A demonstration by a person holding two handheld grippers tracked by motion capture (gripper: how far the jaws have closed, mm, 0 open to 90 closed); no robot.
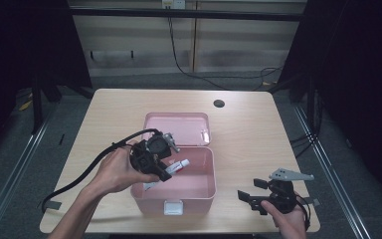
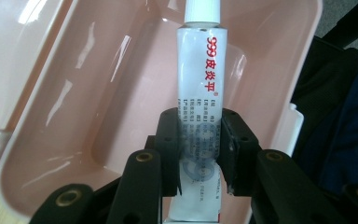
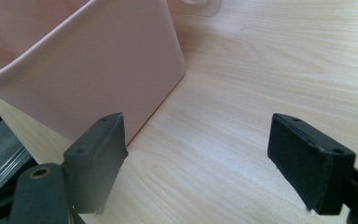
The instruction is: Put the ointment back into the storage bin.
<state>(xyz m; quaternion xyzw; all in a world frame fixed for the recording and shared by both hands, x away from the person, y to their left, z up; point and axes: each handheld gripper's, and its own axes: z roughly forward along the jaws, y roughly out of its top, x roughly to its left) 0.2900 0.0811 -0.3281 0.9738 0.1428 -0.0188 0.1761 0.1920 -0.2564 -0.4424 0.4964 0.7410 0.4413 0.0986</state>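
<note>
- Left gripper (image 2: pixel 199 154): jaws clamped on the lower, crimped half of a white ointment tube (image 2: pixel 200 84) with red lettering; the cap end points away from the camera, toward the far wall of the pink box (image 2: pixel 51 116).
- In the high view the left gripper (image 1: pixel 160 160) hangs over the box's left part, with the tube (image 1: pixel 176 167) slanting out of it above the open cavity. The tube appears clear of the floor of the box (whether it touches a wall I cannot tell).
- Pink box (image 1: pixel 206 191): lid (image 1: pixel 179 127) hinged back flat on the table (image 1: pixel 248 129) behind it, white latch (image 1: pixel 173 207) on the near wall. The interior looks bare apart from the tube.
- Right gripper (image 3: pixel 205 154): jaws spread wide, holding nothing, hovering low over the wood just beside the box's outer corner. In the high view it sits near the table's front right edge (image 1: pixel 258 196), apart from the box.
- Step in hand, as judged: placing the tube into the box, carry phase done, release not yet made.
- Next move calls for: lowering the left gripper until the tube lies along the box floor, then parting the jaws and lifting straight out so the tube is not dragged along.
- The right gripper is well placed to steady the box wall if it slides (light plastic, likely to shift).
</note>
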